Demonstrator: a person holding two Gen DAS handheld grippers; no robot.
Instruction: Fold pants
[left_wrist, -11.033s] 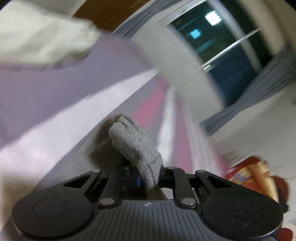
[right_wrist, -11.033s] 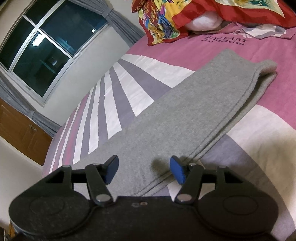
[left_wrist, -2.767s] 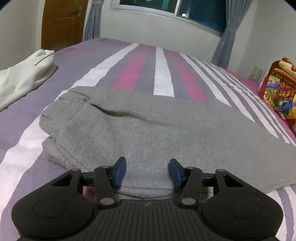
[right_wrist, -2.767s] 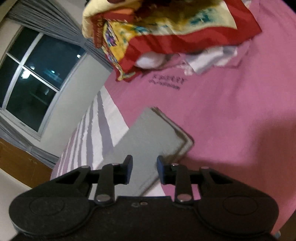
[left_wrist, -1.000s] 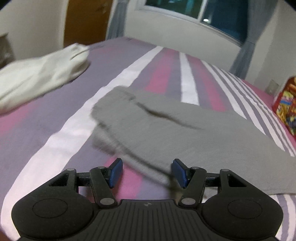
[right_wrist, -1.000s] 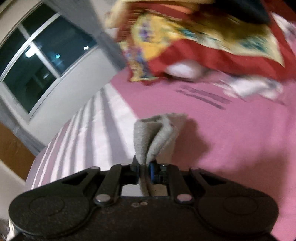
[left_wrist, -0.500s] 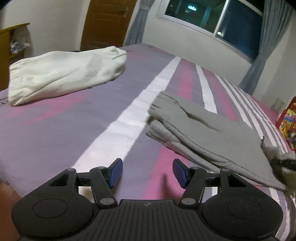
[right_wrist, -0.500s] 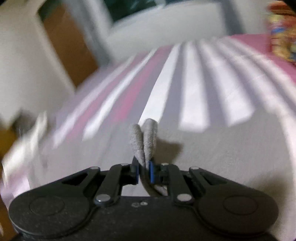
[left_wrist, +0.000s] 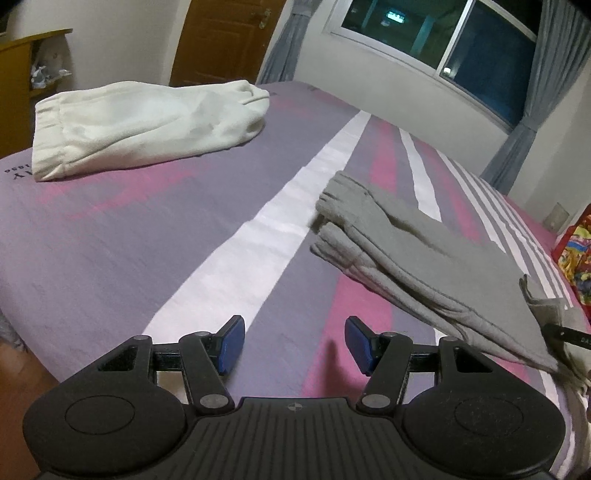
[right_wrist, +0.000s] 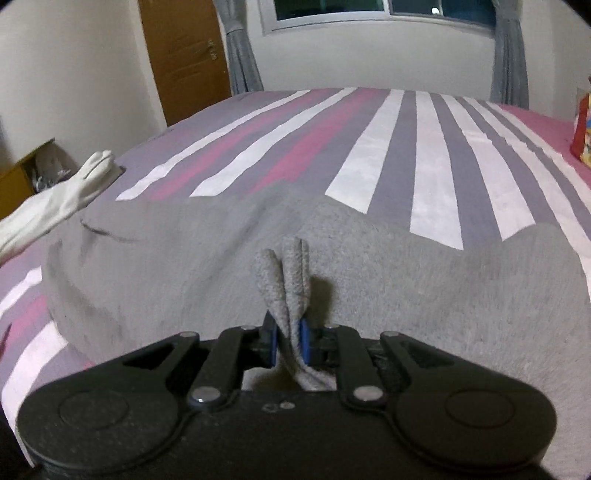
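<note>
Now right tongs (right_wrist: 287, 341) pinch the gray pants (right_wrist: 406, 280); left tongs (left_wrist: 291, 343) spread, nearby

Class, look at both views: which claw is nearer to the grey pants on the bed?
Right. The right claw is shut on a pinched fold of the grey pants. The left claw is open over the striped bedsheet, beside the pants, not touching.

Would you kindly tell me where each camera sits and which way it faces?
Left wrist: on the left tool, open above the bed, facing the door, with the grey pants to its right.
Right wrist: on the right tool, shut on the pants' edge, facing the window.
Shared: pants, bed, white garment, door.
</note>
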